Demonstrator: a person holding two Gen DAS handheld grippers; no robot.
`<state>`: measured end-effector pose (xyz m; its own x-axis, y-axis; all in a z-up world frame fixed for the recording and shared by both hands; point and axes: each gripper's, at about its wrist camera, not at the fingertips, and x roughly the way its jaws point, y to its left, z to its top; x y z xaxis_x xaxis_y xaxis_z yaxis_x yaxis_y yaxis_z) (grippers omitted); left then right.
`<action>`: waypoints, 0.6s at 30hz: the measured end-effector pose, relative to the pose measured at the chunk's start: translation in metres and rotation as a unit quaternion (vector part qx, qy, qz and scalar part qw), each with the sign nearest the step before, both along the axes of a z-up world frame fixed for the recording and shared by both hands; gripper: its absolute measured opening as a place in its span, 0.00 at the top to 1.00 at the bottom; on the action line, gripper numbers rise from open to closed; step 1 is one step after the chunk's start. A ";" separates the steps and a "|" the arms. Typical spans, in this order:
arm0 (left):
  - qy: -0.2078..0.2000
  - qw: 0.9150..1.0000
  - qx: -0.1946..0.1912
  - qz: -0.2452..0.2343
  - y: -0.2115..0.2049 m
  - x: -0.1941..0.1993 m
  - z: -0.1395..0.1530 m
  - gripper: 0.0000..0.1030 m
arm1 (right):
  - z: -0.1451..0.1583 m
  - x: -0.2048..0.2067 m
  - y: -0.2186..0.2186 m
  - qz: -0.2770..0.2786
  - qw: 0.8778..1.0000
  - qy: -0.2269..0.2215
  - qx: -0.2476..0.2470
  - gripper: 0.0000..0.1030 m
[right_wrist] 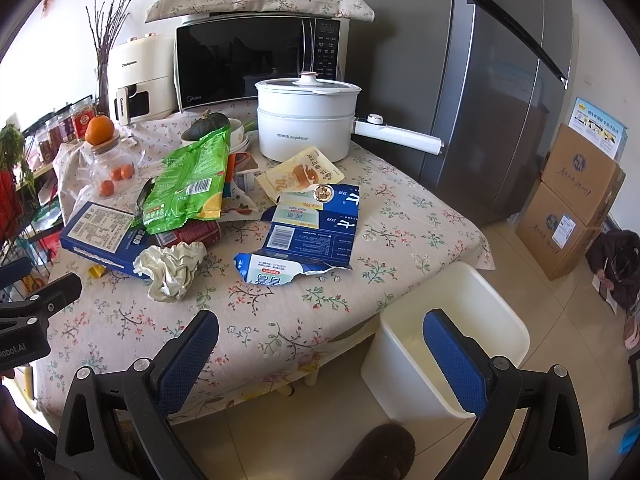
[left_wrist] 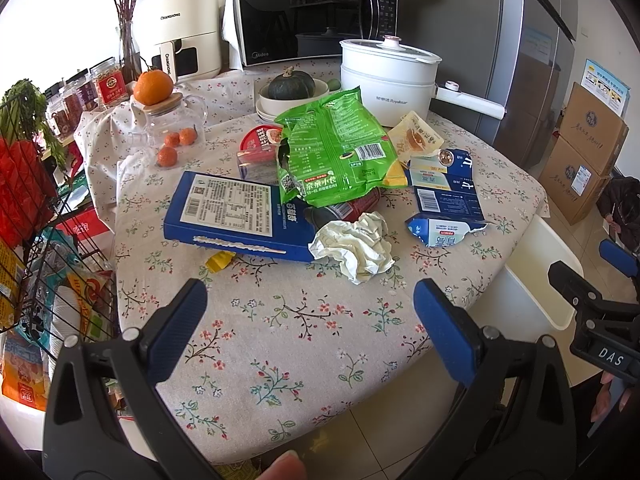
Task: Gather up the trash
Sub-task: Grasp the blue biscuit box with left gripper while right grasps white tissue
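Observation:
Trash lies on a floral tablecloth (left_wrist: 280, 320): a crumpled white paper (left_wrist: 354, 246) (right_wrist: 172, 270), a flat blue box (left_wrist: 236, 216) (right_wrist: 102, 238), a green snack bag (left_wrist: 340, 152) (right_wrist: 190, 182), a torn blue carton (left_wrist: 446, 200) (right_wrist: 308, 236), a yellow wrapper (left_wrist: 416, 136) (right_wrist: 302, 174) and a red can (left_wrist: 352, 206) under the bag. A white bin (right_wrist: 444, 340) (left_wrist: 540, 272) stands on the floor at the table's right edge. My left gripper (left_wrist: 310, 312) is open and empty before the paper. My right gripper (right_wrist: 320, 344) is open and empty, over the table edge and bin.
A white electric pot (right_wrist: 306, 120), microwave (right_wrist: 256, 60), air fryer (left_wrist: 180, 32), squash in bowls (left_wrist: 290, 88), glass jar with oranges (left_wrist: 172, 120) stand at the back. A wire rack (left_wrist: 36, 220) is left, fridge (right_wrist: 500, 80) and cardboard boxes (right_wrist: 572, 204) right.

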<state>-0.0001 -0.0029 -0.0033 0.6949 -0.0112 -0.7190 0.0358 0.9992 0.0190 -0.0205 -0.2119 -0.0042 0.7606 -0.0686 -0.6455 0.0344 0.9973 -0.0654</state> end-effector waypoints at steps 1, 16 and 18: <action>0.000 1.000 0.000 0.000 0.000 0.000 0.000 0.00 | 0.000 0.000 0.000 0.000 1.000 0.000 0.000 0.00; 0.035 0.998 -0.039 -0.023 0.016 0.022 0.007 0.00 | 0.018 0.016 0.002 0.046 0.999 0.016 -0.008 0.00; 0.031 0.999 -0.032 -0.020 0.020 0.030 0.012 0.00 | 0.023 0.026 -0.001 0.061 0.998 0.034 0.006 0.00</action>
